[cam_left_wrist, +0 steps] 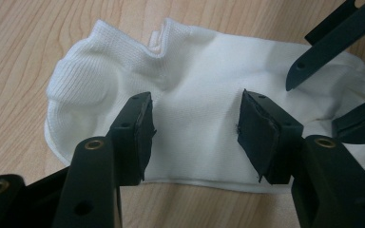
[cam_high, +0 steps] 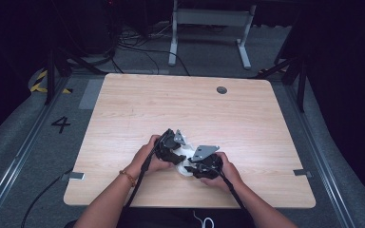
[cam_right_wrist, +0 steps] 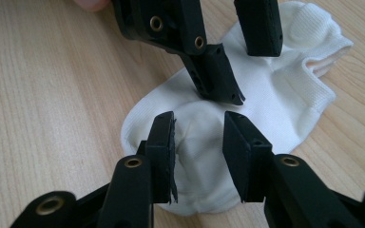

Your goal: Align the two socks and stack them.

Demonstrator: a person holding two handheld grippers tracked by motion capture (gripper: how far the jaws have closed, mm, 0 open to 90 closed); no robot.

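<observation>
Jaws apart over half-hidden white sock (cam_left_wrist: pixel 204 90)

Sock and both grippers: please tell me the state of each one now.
Sock: white, lying flat on the table, slightly wrinkled, not lifted.
Left gripper: open, fingers apart over the sock's middle.
Right gripper: open, fingers apart over the sock's rounded end.

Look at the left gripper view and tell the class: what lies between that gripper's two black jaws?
In the left gripper view, the middle of the white sock lies between the open jaws of the left gripper, flat on the wooden table.
</observation>
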